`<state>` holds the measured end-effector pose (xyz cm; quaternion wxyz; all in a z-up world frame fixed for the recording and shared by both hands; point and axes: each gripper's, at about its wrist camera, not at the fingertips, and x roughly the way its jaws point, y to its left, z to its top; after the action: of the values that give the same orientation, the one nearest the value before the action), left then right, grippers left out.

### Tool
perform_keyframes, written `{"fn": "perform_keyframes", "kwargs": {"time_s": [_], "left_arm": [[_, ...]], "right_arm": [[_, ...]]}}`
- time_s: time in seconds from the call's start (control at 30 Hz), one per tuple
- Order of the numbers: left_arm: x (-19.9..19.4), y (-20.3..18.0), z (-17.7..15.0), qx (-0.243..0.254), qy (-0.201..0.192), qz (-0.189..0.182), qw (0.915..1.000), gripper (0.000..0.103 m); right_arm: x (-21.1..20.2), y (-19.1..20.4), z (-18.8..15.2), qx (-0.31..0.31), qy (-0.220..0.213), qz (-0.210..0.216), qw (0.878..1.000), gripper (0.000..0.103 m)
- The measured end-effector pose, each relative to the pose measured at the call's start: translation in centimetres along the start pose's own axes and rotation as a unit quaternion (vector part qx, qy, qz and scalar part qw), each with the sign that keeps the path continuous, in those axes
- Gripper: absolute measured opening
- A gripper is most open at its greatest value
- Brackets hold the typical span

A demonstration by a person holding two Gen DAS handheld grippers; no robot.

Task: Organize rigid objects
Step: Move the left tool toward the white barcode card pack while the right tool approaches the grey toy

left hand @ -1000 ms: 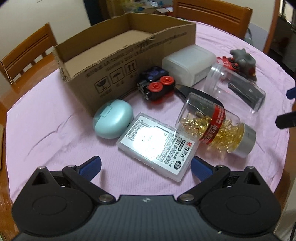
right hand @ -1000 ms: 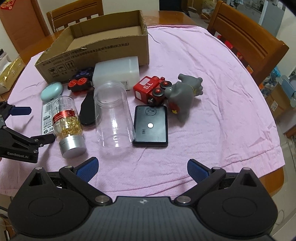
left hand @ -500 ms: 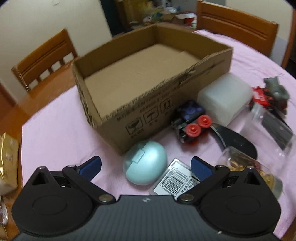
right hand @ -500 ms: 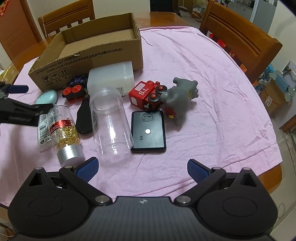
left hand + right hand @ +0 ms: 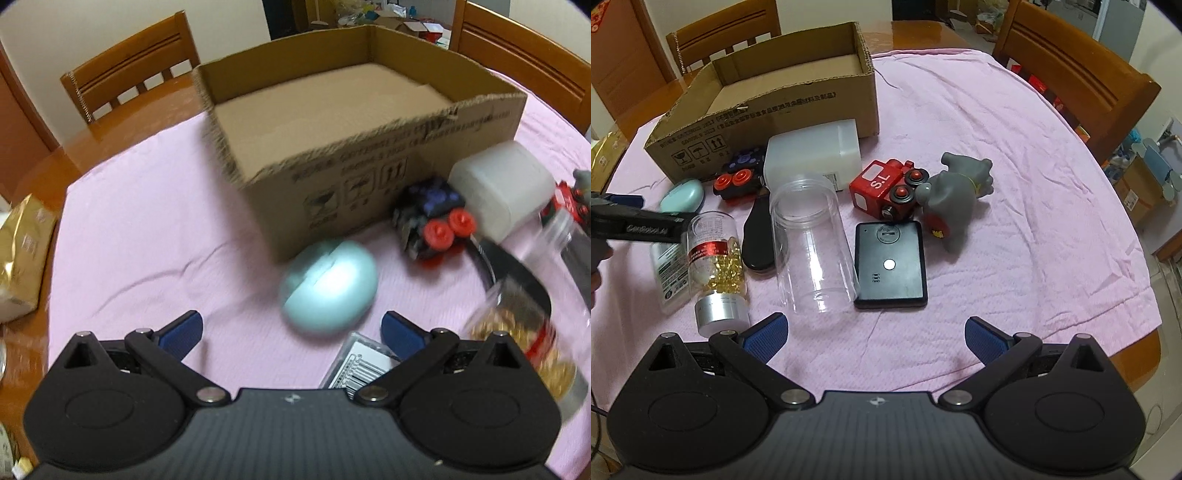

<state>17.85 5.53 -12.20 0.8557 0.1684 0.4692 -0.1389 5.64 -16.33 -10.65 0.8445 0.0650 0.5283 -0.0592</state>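
An open cardboard box stands on the pink cloth with nothing inside. In front of it lie a mint oval case, a black toy with red wheels, a white plastic container, a capsule bottle, a flat battery pack, a clear jar, a black card device, a red train and a grey toy. My left gripper is open just short of the mint case. My right gripper is open near the clear jar's base.
Wooden chairs ring the round table. A gold packet lies at the table's left edge. A black oval object lies between the capsule bottle and the clear jar. Bare pink cloth spreads to the right.
My left gripper has swung left and forward, from above the battery pack toward the mint case and the box. The right gripper has barely moved.
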Motion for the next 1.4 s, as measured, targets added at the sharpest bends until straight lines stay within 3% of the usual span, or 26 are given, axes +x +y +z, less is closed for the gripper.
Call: {"fn": "perform_keyframes", "kwargs": {"time_s": [0.3, 0.4, 0.6, 0.77, 1.0, 1.27, 1.4], "left_arm": [[-2.2, 0.9, -3.4, -0.005, 0.026, 0.010, 0.9996, 0.102], [-3.7, 1.1, -4.0, -0.010, 0.010, 0.004, 0.9999, 0.102], [-6.2, 0.5, -5.0, -0.020, 0.003, -0.052, 0.9984, 0.102], [-6.4, -1.3, -7.1, 0.022, 0.017, -0.093, 0.9953, 0.102], [-5.6, -2.5, -8.0, 0.038, 0.029, -0.084, 0.9953, 0.102], [-5.4, -2.7, -8.2, 0.035, 0.024, -0.079, 0.9960, 0.102], [-5.5, -2.7, -8.2, 0.034, 0.023, -0.080, 0.9959, 0.102]], "right_arm": [[2.0, -0.7, -0.9, -0.057, 0.016, -0.022, 0.998, 0.103], [2.5, -1.3, -1.2, -0.063, 0.012, -0.009, 0.998, 0.103], [2.6, -1.9, -1.0, -0.072, -0.027, -0.001, 0.997, 0.103], [2.5, -2.5, -1.2, -0.081, -0.053, 0.005, 0.995, 0.103], [3.0, -3.4, -0.2, -0.085, -0.067, 0.008, 0.994, 0.103], [2.6, -6.0, -0.6, -0.032, -0.067, -0.023, 0.997, 0.103], [2.6, -5.7, -0.4, -0.043, -0.056, -0.034, 0.997, 0.103]]}}
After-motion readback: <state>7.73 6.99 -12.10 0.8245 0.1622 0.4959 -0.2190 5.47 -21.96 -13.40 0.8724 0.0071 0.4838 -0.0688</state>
